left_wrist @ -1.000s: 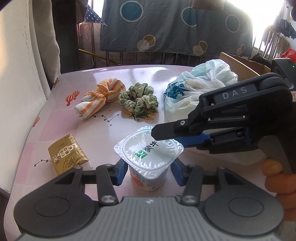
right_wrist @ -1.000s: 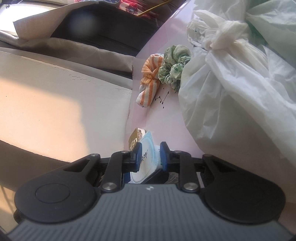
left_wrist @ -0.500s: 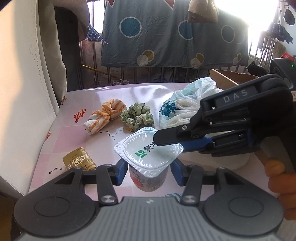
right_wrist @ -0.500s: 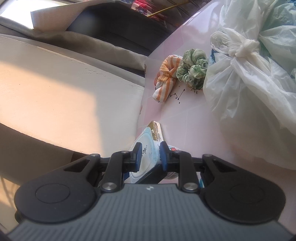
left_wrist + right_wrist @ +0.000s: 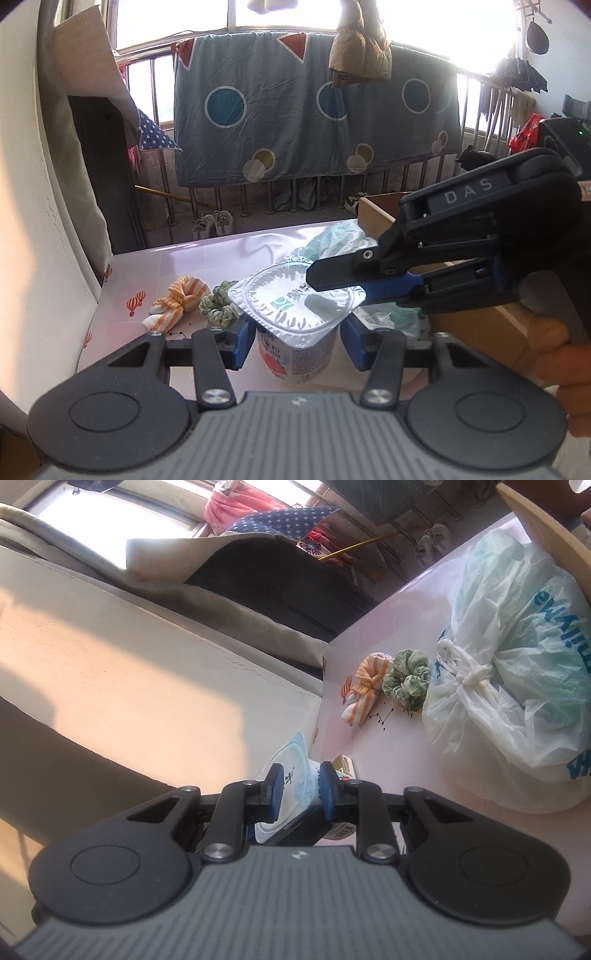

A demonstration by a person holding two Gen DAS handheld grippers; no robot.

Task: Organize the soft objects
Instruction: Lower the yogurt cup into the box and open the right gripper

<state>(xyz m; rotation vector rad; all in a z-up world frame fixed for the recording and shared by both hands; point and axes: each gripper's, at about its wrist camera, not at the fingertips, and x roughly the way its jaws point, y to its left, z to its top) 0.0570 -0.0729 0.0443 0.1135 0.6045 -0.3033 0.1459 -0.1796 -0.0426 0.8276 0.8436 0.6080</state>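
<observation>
Left wrist: yogurt cup (image 5: 299, 325) between left claw (image 5: 295, 341) pads.

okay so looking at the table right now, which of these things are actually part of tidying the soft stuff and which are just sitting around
Part of the job:
yogurt cup, held by the left claw, its lid rim pinched by the right claw
striped cloth
green scrunchie
tied plastic bag
cardboard box

Just lying about:
gold packet
hanging blanket
shoes
</observation>
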